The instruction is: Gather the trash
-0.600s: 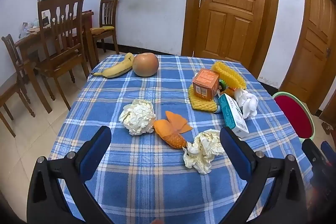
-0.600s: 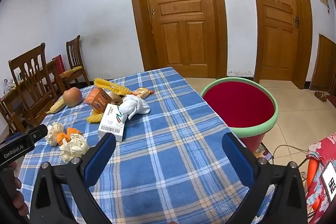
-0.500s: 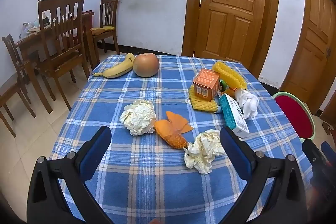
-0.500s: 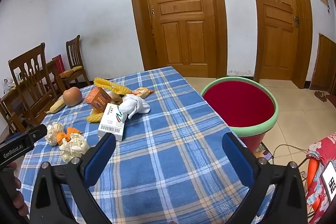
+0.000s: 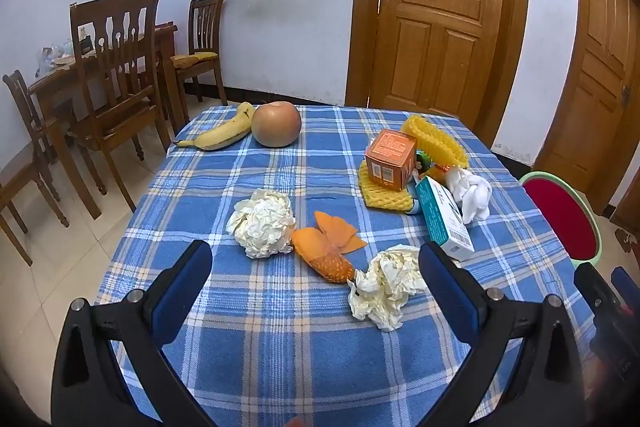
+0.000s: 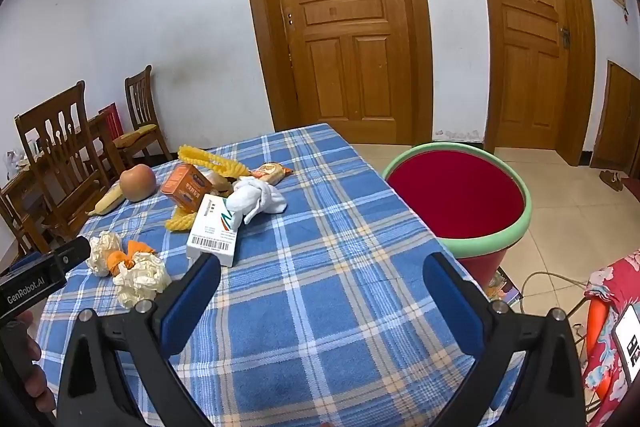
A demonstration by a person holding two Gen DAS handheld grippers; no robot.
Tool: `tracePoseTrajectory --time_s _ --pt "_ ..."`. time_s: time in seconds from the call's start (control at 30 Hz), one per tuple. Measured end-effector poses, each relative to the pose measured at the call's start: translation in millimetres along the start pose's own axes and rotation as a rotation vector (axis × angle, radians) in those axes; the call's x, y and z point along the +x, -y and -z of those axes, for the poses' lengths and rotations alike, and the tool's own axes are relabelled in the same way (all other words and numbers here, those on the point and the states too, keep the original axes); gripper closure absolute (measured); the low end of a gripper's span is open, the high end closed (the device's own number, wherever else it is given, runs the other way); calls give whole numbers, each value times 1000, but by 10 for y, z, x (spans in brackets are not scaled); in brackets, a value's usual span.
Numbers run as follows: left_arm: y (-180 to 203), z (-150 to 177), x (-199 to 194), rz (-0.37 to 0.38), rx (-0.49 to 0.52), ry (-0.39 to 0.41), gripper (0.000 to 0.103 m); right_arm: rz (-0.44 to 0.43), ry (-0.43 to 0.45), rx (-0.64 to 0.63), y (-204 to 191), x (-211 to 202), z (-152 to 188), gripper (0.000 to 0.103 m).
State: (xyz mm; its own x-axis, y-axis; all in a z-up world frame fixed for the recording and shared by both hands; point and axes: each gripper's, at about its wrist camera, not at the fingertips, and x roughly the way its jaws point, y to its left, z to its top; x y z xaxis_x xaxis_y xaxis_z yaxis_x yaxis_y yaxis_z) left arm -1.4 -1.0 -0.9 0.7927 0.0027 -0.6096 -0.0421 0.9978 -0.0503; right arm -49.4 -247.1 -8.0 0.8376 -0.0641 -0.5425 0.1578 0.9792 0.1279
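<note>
On the blue plaid tablecloth point(image 5: 280, 327) lie two crumpled paper balls point(image 5: 264, 223) point(image 5: 386, 285) with an orange peel point(image 5: 328, 247) between them. Further back are a white-teal carton point(image 5: 442, 217), a white cloth wad point(image 5: 472, 195), an orange box point(image 5: 390, 159) and yellow foam netting point(image 5: 434, 141). My left gripper point(image 5: 312, 267) hovers open just short of the papers, nothing between its fingers. My right gripper point(image 6: 320, 279) hangs open over the bare cloth at the table's right side, holding nothing. The red bin with a green rim point(image 6: 460, 195) stands beside the table on the right.
A banana point(image 5: 224, 135) and an apple point(image 5: 276, 123) sit at the table's far left corner. A snack wrapper point(image 6: 270, 171) lies behind the cloth wad. Wooden chairs point(image 5: 116, 67) and a second table stand to the left, two wooden doors point(image 6: 352, 27) behind. A cable lies on the floor near the bin.
</note>
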Motion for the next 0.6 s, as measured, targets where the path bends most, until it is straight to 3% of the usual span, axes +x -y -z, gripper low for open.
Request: tracePoseTrajectory --time_s 0.6 --pt "2 2 0 0 0 1 1 1 4 6 -3 -15 -10 0"
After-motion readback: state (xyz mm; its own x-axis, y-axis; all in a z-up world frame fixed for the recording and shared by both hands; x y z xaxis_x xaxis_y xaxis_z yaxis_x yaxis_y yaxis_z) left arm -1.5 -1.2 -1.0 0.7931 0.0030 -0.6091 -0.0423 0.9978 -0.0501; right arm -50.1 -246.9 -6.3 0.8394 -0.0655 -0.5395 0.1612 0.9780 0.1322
